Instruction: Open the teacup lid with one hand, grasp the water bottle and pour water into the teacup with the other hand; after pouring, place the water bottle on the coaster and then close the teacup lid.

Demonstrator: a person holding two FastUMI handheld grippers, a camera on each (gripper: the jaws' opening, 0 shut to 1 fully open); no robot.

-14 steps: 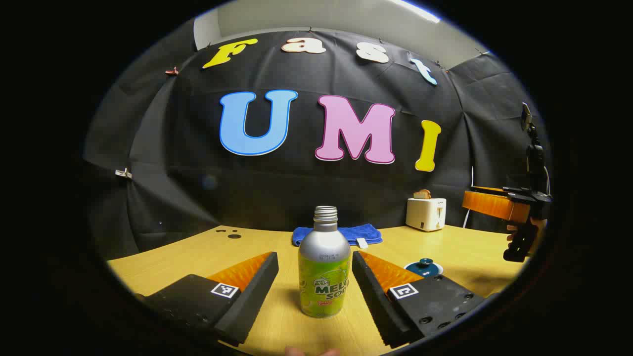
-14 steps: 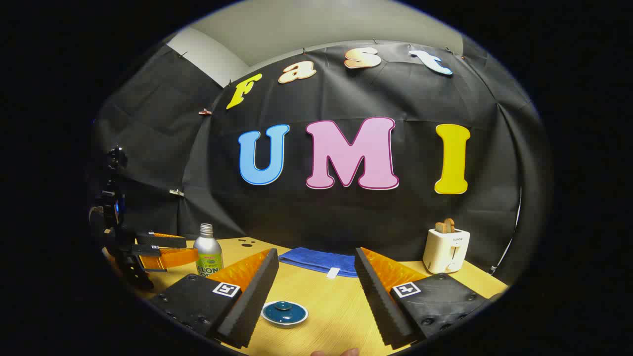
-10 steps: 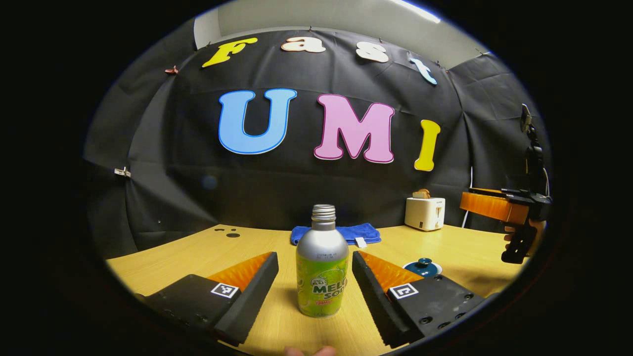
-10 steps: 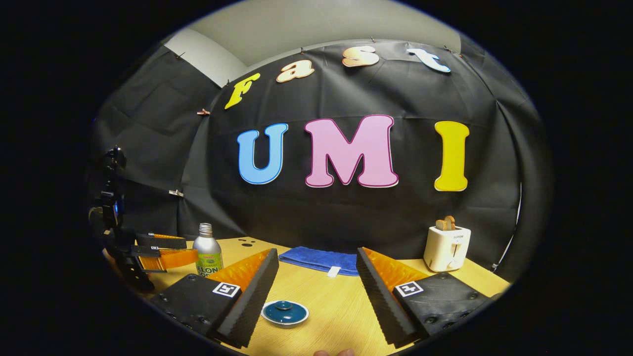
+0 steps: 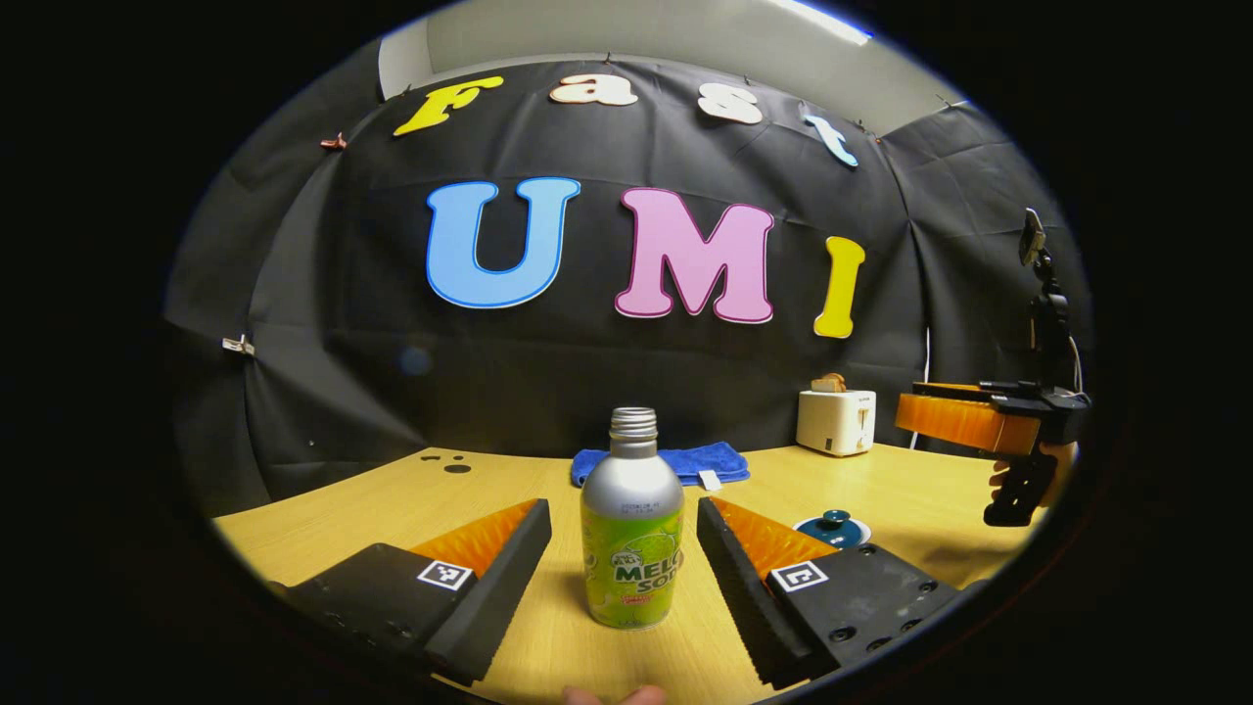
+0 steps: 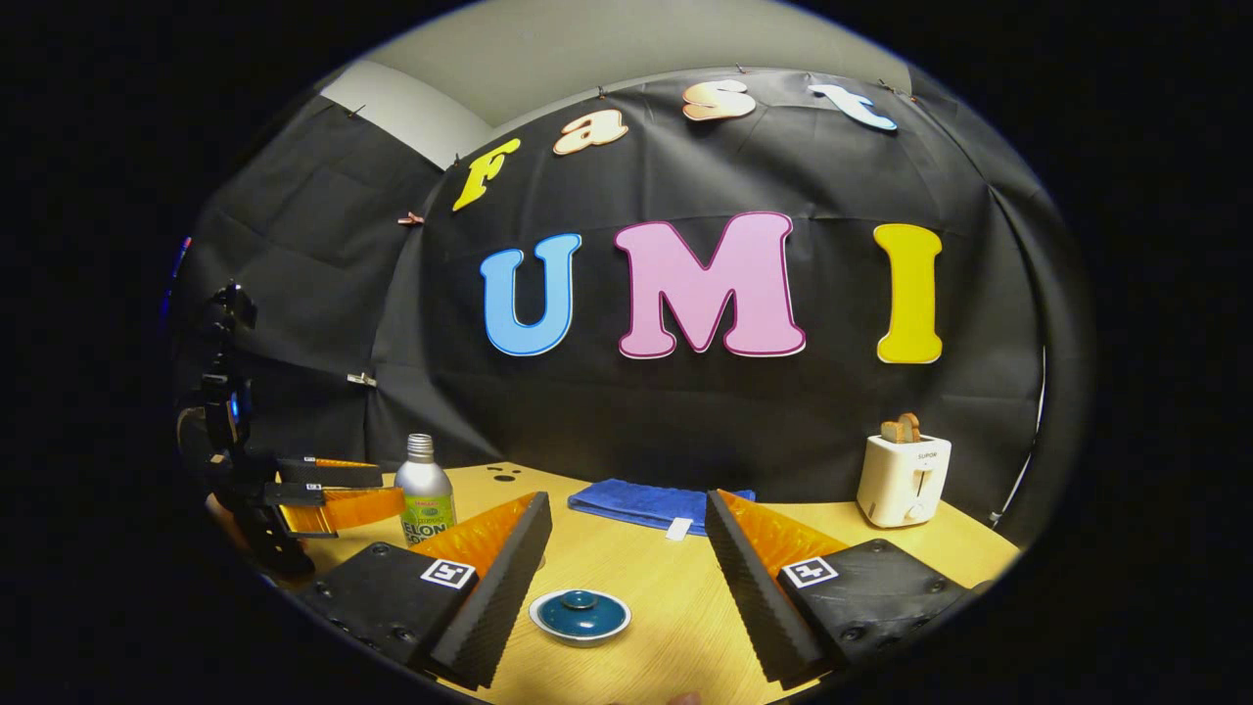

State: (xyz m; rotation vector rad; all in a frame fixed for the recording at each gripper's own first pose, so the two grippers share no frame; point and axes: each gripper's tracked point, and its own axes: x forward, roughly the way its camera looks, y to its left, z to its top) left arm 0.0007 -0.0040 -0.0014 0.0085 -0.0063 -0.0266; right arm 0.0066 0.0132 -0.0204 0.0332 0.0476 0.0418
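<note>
A silver water bottle (image 5: 632, 529) with a green label and no cap stands upright on the wooden table (image 5: 392, 509). My left gripper (image 5: 623, 507) is open, with one finger on each side of the bottle and a gap to each. The teacup (image 6: 580, 615) sits low on the table with its blue knobbed lid on. It lies just ahead of my right gripper (image 6: 626, 499), which is open and holds nothing. In the left gripper view the teacup (image 5: 832, 529) peeks out behind the right finger. The right gripper (image 5: 964, 421) hovers at the far right. In the right gripper view, the bottle (image 6: 425, 493) stands by the left gripper (image 6: 333, 499).
A white toaster (image 6: 903, 478) with bread in it stands at the back right of the table. A folded blue cloth (image 6: 651, 504) lies at the back middle, near the wall. Small dark marks (image 5: 450, 462) dot the back left of the table.
The left gripper has barely shifted around the bottle. The right gripper has edged forward, so the teacup looks slightly larger and nearer between its fingers. Both stay open.
</note>
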